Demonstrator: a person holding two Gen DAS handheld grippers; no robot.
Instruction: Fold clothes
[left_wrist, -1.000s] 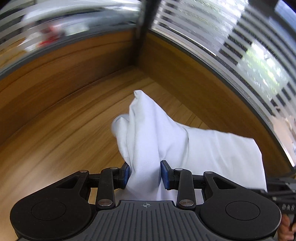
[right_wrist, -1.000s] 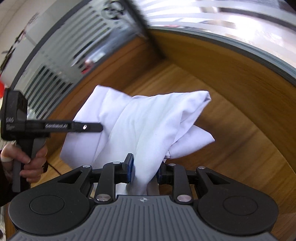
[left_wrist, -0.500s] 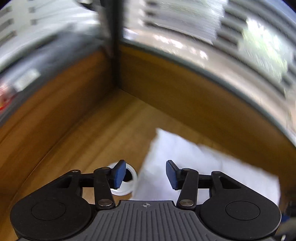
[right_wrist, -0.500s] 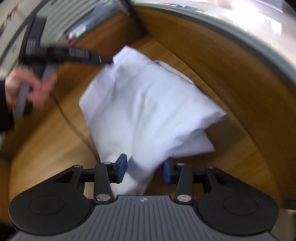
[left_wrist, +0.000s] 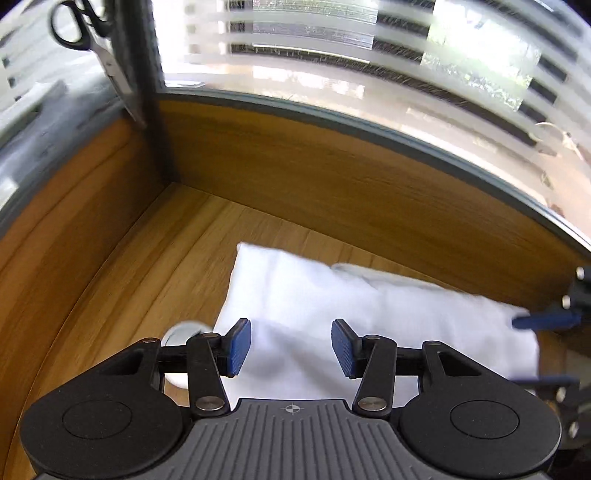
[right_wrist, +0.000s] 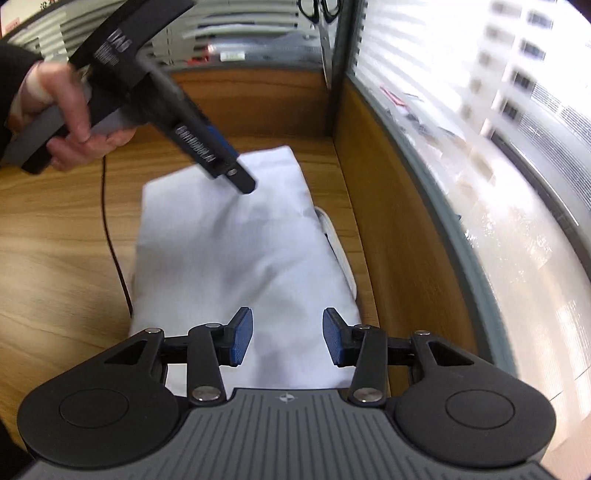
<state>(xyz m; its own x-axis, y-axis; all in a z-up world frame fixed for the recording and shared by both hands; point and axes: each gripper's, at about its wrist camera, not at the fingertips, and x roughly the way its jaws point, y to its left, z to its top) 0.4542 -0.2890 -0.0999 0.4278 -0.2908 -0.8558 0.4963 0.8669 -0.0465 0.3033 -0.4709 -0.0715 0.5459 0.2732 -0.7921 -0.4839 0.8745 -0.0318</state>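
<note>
While I look down through both cameras, I see the white cloth (right_wrist: 240, 258) lying folded on the wooden table (right_wrist: 55, 229), close to the corner by the wooden wall (left_wrist: 332, 177) and the striped window (left_wrist: 369, 55). My left gripper (left_wrist: 291, 347) is above one end of the cloth. Its blue pads (left_wrist: 238, 345) are apart and hold nothing. My right gripper (right_wrist: 287, 341) is above the other end. Its blue pads (right_wrist: 242, 339) are apart too, and the cloth is under them, not pinched. Both sets of jaws have just been opening. In the right view, a hand (right_wrist: 70, 114) holds the left gripper over the far end of the cloth. A thin dark cord (right_wrist: 110, 236) runs along the table beside the cloth. Scissors (left_wrist: 74, 26) hang by the window post.
</note>
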